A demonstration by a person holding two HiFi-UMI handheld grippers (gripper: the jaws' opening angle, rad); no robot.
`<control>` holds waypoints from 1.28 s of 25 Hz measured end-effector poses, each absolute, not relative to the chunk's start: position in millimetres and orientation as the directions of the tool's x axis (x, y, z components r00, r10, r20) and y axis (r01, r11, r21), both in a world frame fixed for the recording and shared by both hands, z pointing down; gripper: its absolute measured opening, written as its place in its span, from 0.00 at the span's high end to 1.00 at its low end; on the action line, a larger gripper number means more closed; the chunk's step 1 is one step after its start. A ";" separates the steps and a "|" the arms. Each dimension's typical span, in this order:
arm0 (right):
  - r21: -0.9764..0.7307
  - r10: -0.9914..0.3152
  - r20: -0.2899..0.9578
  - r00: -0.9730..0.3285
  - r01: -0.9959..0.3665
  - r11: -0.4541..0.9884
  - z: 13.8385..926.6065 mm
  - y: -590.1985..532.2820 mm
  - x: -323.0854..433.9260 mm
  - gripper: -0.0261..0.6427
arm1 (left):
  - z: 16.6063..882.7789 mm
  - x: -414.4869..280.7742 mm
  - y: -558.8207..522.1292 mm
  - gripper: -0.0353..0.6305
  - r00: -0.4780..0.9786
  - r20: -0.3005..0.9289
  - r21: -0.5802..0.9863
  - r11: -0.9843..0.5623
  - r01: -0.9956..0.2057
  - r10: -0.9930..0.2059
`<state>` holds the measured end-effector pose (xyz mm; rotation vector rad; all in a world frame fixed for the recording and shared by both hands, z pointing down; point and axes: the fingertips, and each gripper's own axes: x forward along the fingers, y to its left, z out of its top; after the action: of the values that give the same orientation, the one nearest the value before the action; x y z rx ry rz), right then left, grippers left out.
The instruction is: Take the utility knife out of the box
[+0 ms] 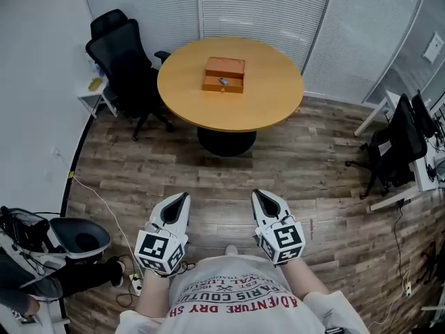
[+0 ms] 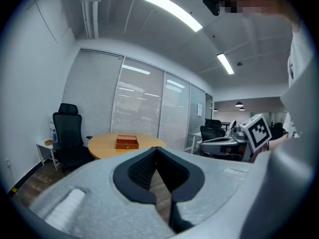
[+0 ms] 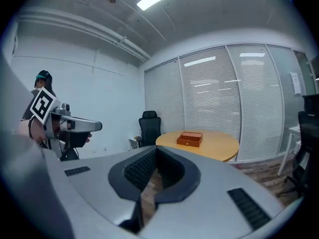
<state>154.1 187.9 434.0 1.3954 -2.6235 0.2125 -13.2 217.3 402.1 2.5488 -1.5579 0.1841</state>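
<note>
An orange wooden box [image 1: 224,74] lies with its lid down near the middle of a round wooden table [image 1: 271,103], far ahead of me. A small metal piece shows on its front face; no utility knife is visible. Both grippers are held close to my body, well short of the table and pointing toward it. My left gripper [image 1: 182,199] is shut with nothing in it, and my right gripper [image 1: 259,195] is shut and empty too. The left gripper view shows the box [image 2: 127,142] beyond its closed tips [image 2: 157,149]. The right gripper view shows the box [image 3: 190,139] beyond its tips [image 3: 157,148].
A black office chair [image 1: 122,61] and a small white side table [image 1: 94,96] stand left of the round table. Another black chair [image 1: 400,141] and a desk are at the right. A grey chair [image 1: 76,239] and floor cables [image 1: 104,207] lie at lower left. Wood floor stretches between me and the table.
</note>
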 end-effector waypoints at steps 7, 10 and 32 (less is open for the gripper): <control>-0.088 -0.807 0.234 -0.543 -0.838 0.538 449.7 131.5 181.0 0.95 | 416.2 15.0 165.3 0.95 0.468 0.234 0.057 -0.469 -0.881 -0.852; -0.091 -0.806 0.256 -0.534 -0.843 0.530 459.0 111.7 185.0 0.95 | 422.5 15.9 144.5 0.95 0.469 0.245 0.066 -0.468 -0.881 -0.849; -0.040 -0.870 0.313 -0.381 -0.920 0.389 461.7 -145.0 101.3 0.95 | 418.0 -69.5 -152.1 0.95 0.624 0.206 0.109 -0.617 -0.780 -0.754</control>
<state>101.3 -145.0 461.7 1.5848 -2.4076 0.3043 -69.5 -152.1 418.0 2.6589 -1.2687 0.2071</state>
